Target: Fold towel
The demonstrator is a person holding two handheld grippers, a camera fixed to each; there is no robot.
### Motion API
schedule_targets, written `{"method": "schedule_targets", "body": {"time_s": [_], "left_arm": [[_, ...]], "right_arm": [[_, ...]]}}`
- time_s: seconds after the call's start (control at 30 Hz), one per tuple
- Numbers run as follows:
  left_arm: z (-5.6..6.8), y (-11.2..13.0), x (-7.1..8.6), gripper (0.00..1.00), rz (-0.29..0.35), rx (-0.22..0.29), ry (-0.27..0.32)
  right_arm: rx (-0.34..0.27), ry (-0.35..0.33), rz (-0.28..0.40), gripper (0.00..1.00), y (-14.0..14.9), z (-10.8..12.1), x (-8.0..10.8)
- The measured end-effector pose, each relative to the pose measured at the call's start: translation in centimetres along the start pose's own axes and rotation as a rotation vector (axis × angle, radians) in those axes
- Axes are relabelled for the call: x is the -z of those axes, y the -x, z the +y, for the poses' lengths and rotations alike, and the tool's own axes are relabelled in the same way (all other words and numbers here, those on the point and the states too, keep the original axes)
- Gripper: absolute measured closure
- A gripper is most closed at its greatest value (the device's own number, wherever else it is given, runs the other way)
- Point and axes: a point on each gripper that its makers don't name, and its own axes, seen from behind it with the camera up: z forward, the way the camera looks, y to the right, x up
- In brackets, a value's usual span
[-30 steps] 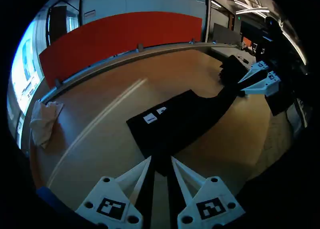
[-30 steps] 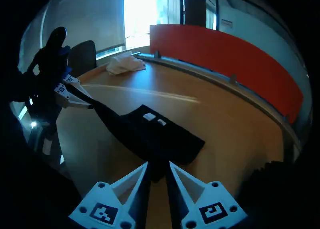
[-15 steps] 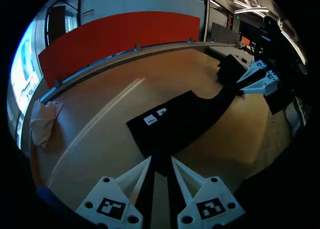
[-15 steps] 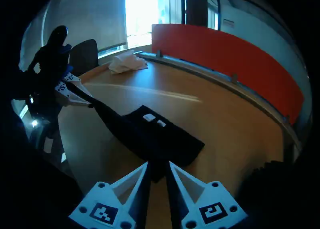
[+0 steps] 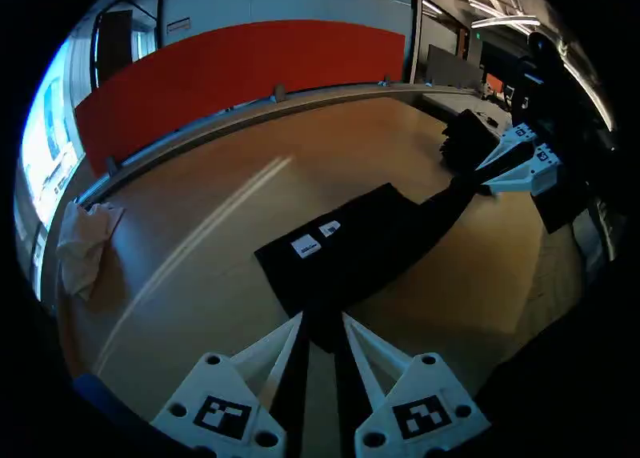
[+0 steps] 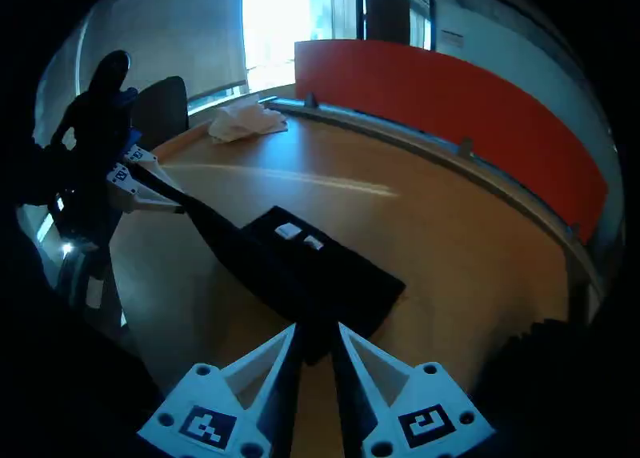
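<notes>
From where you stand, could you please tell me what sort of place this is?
Most likely an open-plan office: a long wooden desk, a red divider panel along its far edge, a dark office chair by the window.

Towel [image 5: 376,234] on table [image 5: 216,186]; cloth [image 5: 80,242] well apart, by table edge.

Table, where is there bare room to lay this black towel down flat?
The widest bare stretch of table lies between the black towel and the red partition, running toward the white cloth. It is crowded at the far end, where a dark pile sits near the right gripper.
</notes>
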Motion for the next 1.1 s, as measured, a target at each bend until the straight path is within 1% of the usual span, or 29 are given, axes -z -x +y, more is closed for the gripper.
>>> {"method": "schedule_targets", "body": {"time_s": [0.17, 0.47, 0.6, 0.9, 1.1], "left_arm": [[-0.7, -0.1, -1.5, 0.82, -0.010, 0.000, -0.007], [-1.7, -0.3, -4.2, 0.82, -0.018, 0.015, -0.019], [-2.2, -0.2, -5.3, 0.82, -0.023, 0.011, -0.027], [-2.7, 0.3, -8.0, 0.81, -0.043, -0.003, -0.038], [-2.9, 0.7, -9.1, 0.81, -0.053, -0.011, -0.044]], "right_arm": [[-0.014, 0.006, -0.013, 0.77, 0.1, 0.8, -1.2], [-0.037, 0.022, -0.041, 0.77, 0.7, 2.7, -3.6], [-0.044, 0.030, -0.058, 0.77, 1.2, 3.4, -4.7], [-0.069, 0.050, -0.086, 0.77, 2.2, 4.7, -6.6], [-0.078, 0.055, -0.101, 0.77, 2.7, 5.3, -7.5]]}}
